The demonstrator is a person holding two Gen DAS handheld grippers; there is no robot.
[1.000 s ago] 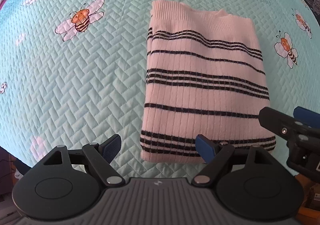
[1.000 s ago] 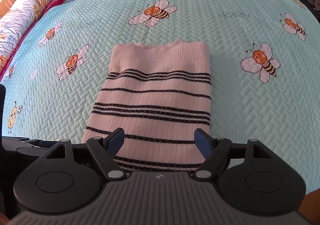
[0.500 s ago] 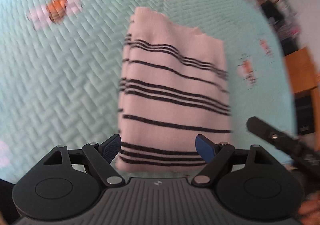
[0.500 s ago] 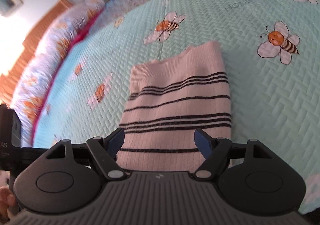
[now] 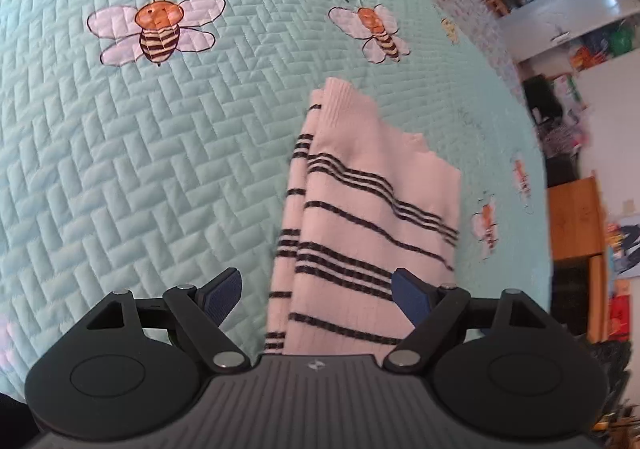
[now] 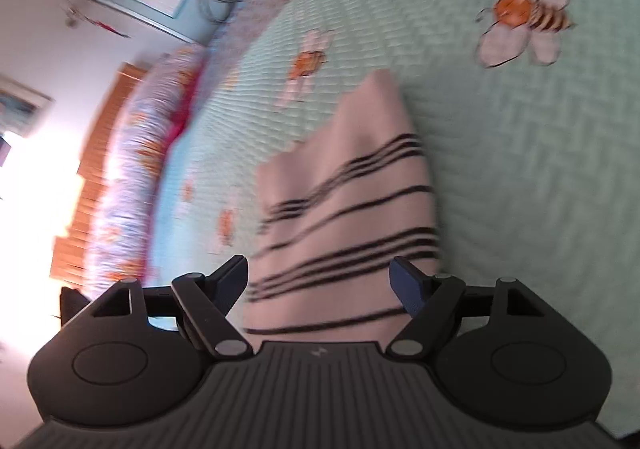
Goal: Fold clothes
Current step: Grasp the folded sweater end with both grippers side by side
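Tilted and swung outward since a second ago, both views; closer over the sweater's near end too. Left gripper (image 5: 316, 289) and right gripper (image 6: 320, 277) both with jaws spread wide, gripping nothing, straddling the near hem. Striped sweater (image 5: 372, 217) lying folded in a compact stack on the bed quilt (image 5: 140, 169), layered edges showing along its left side. Probably poised either for another fold or for leaving a finished stack. Hard to read: right view blurred, near hem cut off behind both gripper bodies.

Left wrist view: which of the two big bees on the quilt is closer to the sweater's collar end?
The smaller right-hand bee, just above the sweater; the larger bee sits far left.
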